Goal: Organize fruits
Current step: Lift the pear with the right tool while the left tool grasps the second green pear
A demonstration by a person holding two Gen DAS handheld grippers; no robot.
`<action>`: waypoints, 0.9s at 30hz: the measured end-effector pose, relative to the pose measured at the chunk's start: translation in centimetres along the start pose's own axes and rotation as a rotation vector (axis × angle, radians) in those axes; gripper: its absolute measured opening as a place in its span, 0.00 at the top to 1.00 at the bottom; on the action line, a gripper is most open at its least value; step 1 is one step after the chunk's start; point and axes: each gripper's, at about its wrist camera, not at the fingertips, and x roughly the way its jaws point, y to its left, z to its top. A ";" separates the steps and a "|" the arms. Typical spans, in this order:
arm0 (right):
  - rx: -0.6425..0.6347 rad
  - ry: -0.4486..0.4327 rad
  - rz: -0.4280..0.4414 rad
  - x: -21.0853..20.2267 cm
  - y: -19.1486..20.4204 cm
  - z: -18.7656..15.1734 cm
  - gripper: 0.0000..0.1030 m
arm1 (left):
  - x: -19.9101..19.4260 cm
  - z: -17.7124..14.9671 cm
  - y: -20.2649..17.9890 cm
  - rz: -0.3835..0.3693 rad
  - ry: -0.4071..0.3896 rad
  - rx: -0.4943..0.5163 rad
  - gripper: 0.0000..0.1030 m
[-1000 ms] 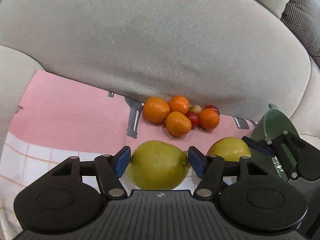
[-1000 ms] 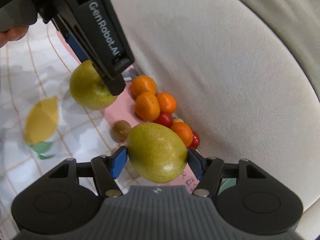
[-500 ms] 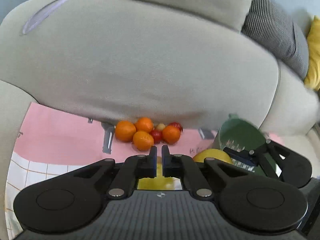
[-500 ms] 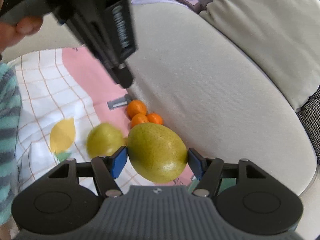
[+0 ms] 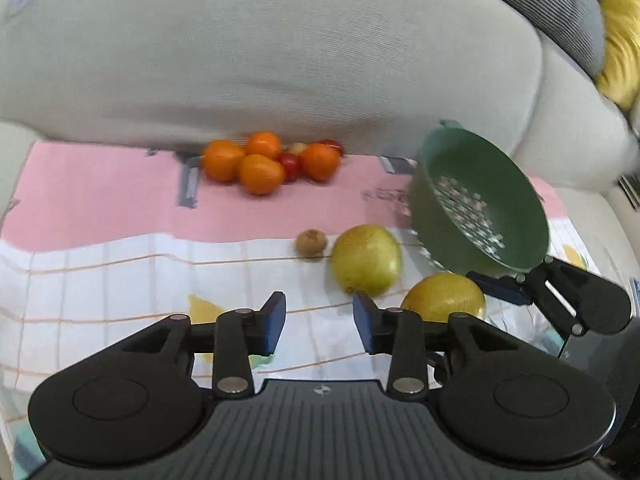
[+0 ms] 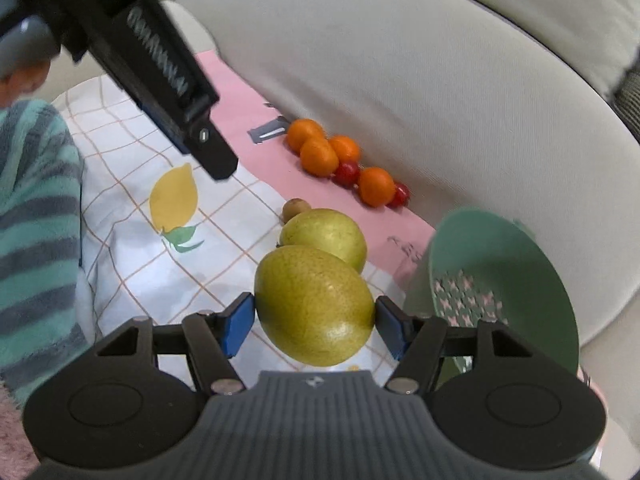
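Observation:
My right gripper point(image 6: 314, 322) is shut on a yellow-green pear point(image 6: 314, 304) and holds it above the cloth, beside a tilted green colander point(image 6: 504, 280). It also shows in the left wrist view point(image 5: 444, 298). A second pear point(image 5: 366, 260) lies free on the checked cloth, just past my left gripper point(image 5: 320, 322), which is open and empty. A small brown kiwi point(image 5: 310, 242) lies left of that pear. Several oranges point(image 5: 260, 160) and small red fruits point(image 5: 290, 162) sit against the sofa back.
A pink and white checked cloth point(image 5: 100, 248) covers the sofa seat. The beige sofa back point(image 5: 280, 48) rises right behind the fruit. A striped teal sleeve point(image 6: 36, 216) is at the left of the right wrist view.
My left gripper let go of its pear, which now lies on the cloth, then shut, pulled back and opened again. The right gripper has lifted back with its pear held.

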 end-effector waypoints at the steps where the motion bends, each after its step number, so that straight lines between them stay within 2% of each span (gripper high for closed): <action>1: 0.018 0.000 -0.011 -0.2 -0.3 -0.2 0.39 | 0.1 0.0 -0.5 -0.013 -0.004 0.020 0.55; 3: 0.053 -0.003 -0.037 -0.8 -1.2 -0.7 0.39 | 0.3 -0.1 -1.4 -0.034 -0.012 0.059 0.51; 6: 0.125 -0.014 -0.076 -1.7 -3.2 -1.1 0.39 | 1.3 0.0 -3.0 -0.047 -0.008 0.130 0.50; 11: 0.259 -0.040 -0.085 -3.3 -6.4 -1.4 0.39 | 4.2 -0.4 -5.3 -0.059 0.056 0.198 0.50; 13: 0.288 -0.046 -0.083 -3.2 -7.1 -1.4 0.39 | 5.2 -1.0 -6.2 -0.045 0.083 0.230 0.50; 15: 0.322 -0.048 -0.078 -3.4 -7.7 -1.5 0.39 | 6.0 -1.5 -6.8 0.006 0.098 0.252 0.52; 19: 0.363 -0.049 -0.055 -2.8 -8.6 -1.4 0.39 | 6.1 -1.6 -6.7 0.008 0.087 0.234 0.52; 23: 0.385 -0.054 -0.050 -3.1 -9.9 -1.6 0.39 | 5.9 -1.0 -7.1 0.010 0.042 0.237 0.38; 27: 0.457 -0.045 -0.022 -2.4 -11.8 -1.3 0.38 | 6.9 -0.5 -7.2 0.045 0.041 0.261 0.34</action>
